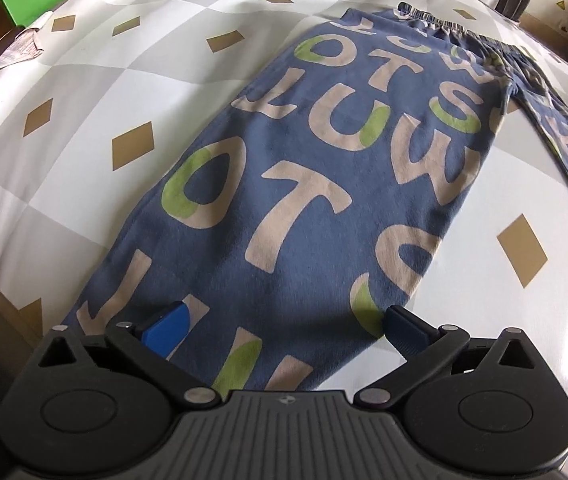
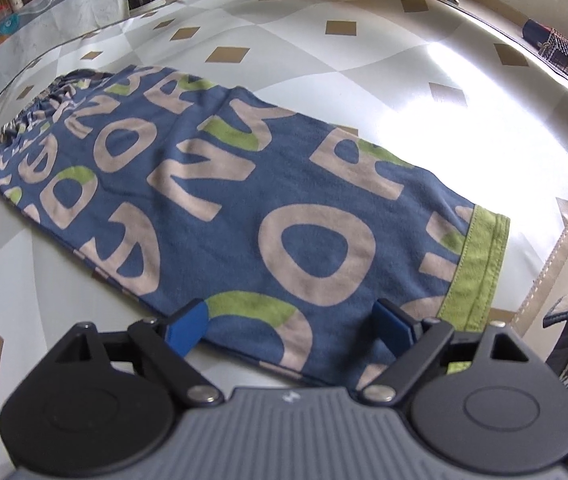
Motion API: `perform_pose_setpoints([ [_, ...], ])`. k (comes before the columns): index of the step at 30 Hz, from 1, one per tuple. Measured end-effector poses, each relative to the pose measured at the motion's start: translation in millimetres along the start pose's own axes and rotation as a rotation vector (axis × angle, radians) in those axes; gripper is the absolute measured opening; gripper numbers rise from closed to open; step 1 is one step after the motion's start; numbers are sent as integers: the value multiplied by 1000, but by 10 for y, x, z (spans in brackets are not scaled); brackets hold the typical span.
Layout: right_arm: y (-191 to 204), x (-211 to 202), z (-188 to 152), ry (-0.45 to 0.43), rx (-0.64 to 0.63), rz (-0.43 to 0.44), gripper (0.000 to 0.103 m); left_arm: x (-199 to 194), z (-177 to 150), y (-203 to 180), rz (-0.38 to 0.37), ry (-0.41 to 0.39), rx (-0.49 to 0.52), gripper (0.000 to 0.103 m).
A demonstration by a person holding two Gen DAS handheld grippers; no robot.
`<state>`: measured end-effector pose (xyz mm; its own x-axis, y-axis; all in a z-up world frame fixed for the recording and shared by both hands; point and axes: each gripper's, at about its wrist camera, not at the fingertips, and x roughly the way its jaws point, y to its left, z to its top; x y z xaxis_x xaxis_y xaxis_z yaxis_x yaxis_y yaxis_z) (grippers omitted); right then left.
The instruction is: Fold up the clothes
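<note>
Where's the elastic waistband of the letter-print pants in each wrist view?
Left wrist: gathered waistband runs along the top right, at the pants' far end, above the leg that fills the centre.
Right wrist: waistband sits at the upper left, bunched near the table edge.
Shared landmark: the grey-and-white checked tablecloth with brown diamonds, under the pants in both.

Diamond-print tablecloth (image 1: 132, 148) w/ glare
</note>
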<state>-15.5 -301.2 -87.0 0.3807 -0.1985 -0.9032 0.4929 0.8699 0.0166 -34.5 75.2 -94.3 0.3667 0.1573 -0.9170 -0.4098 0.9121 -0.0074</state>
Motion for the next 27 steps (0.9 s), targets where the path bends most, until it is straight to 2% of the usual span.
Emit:
perform_pose_setpoints([
  [13, 53, -87, -92, 33, -20, 5, 91, -92, -160, 13, -13, 27, 31, 102],
  [15, 25, -124, -103, 13, 6, 11, 86, -127, -173, 64, -25, 17, -4, 100],
  [17, 22, -192, -110, -29, 12, 24, 86, -161, -143, 166, -42, -6, -76, 98],
  [19, 33, -244, -98, -66, -1, 21, 86, -170, -100, 249, -25, -18, -129, 97],
  [22, 8, -235, -23, -63, 23, 16, 86, -170, -46, 341, 12, -31, -182, 97],
  [25, -32, -193, 191, -26, 47, 25, 86, -151, -50, 299, 45, -40, -146, 97],
  [27, -31, -189, 378, -14, 9, 34, 86, -129, -35, 245, 57, -48, -106, 97],
])
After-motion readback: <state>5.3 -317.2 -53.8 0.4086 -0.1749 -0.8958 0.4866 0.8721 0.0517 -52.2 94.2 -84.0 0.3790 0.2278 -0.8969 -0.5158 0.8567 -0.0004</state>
